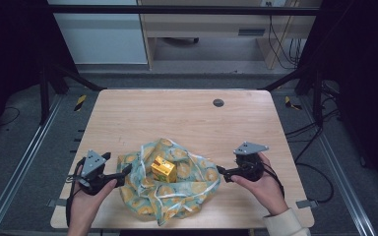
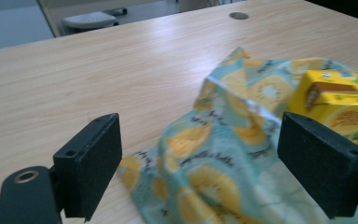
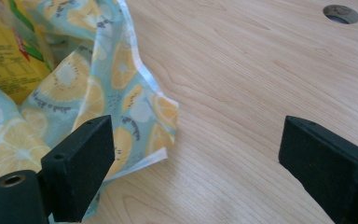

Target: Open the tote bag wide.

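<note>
A light-blue cloth printed with lemon slices (image 1: pixel 177 184) lies crumpled on the near half of the wooden table (image 1: pixel 177 118). A yellow drink carton (image 1: pixel 163 168) stands in the middle of it. My left gripper (image 1: pixel 123 173) is open at the cloth's left edge, and the cloth (image 2: pixel 214 154) lies between its jaws with the carton (image 2: pixel 340 100) just behind the right jaw. My right gripper (image 1: pixel 220 172) is open at the cloth's right edge. A corner of the cloth (image 3: pixel 121 102) reaches its left jaw, and the carton (image 3: pixel 4 51) shows at the upper left.
A round cable hole (image 1: pixel 218 103) sits in the table's far right part. The far half of the table is bare wood. Metal frame rails (image 1: pixel 24 157) run along both sides, and a desk with cables (image 1: pixel 275 34) stands beyond the table.
</note>
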`<state>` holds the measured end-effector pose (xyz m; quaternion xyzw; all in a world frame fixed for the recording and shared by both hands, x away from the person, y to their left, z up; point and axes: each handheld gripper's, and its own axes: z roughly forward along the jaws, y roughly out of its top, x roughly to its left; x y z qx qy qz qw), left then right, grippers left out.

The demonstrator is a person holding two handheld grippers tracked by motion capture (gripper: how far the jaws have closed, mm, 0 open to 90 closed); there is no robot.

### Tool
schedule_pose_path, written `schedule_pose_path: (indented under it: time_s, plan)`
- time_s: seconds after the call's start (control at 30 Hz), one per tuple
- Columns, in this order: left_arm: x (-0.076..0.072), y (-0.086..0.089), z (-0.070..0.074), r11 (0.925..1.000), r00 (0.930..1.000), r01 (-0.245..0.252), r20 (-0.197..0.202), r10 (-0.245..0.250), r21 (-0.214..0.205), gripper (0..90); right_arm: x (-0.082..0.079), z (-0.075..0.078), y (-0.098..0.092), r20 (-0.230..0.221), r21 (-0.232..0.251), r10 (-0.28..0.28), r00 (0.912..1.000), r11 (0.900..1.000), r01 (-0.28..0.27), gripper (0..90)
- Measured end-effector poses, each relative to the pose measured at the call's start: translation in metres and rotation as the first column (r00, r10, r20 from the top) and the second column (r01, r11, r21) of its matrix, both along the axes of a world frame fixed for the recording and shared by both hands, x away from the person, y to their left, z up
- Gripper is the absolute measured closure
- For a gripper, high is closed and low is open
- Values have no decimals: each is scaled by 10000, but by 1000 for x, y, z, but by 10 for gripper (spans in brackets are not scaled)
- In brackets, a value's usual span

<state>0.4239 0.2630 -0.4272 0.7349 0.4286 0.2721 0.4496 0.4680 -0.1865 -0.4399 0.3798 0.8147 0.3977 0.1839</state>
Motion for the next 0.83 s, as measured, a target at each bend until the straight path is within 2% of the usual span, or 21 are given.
schedule_pose_path:
  time_s: [0.07,0.2,0.23,0.37,0.4,0.5,0.53,0.63,0.73,0.8,0.83]
  plan:
    - [4,12,-5,9991,9991,-388,-183,391,150,133,1,-1,-3,-5,10,-100,9999,9999,100,103]
    - [9,25,-12,9964,9962,-728,-448,748,445,112,4,-4,-11,49,-62,-367,9993,9993,368,97]
    - [11,32,-16,9941,9939,-883,-612,921,624,105,6,-8,-18,-22,-104,-665,9978,9977,665,90]
    - [16,45,-24,9906,9882,-1133,-947,1203,769,83,12,-14,-38,-74,-146,-1099,9939,9938,1098,75]
    - [17,48,-26,9879,9860,-1193,-1049,1297,992,81,13,-15,-44,-110,-148,-1265,9919,9919,1263,75]
    - [19,51,-32,9794,9766,-1438,-1396,1636,1417,78,7,-22,-61,-329,33,-1741,9842,9847,1743,73]
    - [19,51,-32,9794,9766,-1438,-1396,1636,1417,78,4,-25,-66,-433,47,-1847,9818,9827,1851,72]
    - [19,46,-33,9706,9752,-1440,-1388,1723,1929,79,-4,-31,-77,-473,-157,-1912,9804,9815,1907,70]
    - [19,44,-35,9600,9720,-1382,-1526,1786,2435,79,-6,-29,-81,-458,53,-2082,9770,9780,2087,74]
    - [20,43,-36,9581,9707,-1354,-1600,1793,2523,81,-5,-29,-81,-446,82,-2092,9769,9777,2097,81]
    - [21,43,-37,9577,9702,-1352,-1623,1800,2541,81,-2,-31,-79,-434,-100,-2092,9769,9779,2090,86]
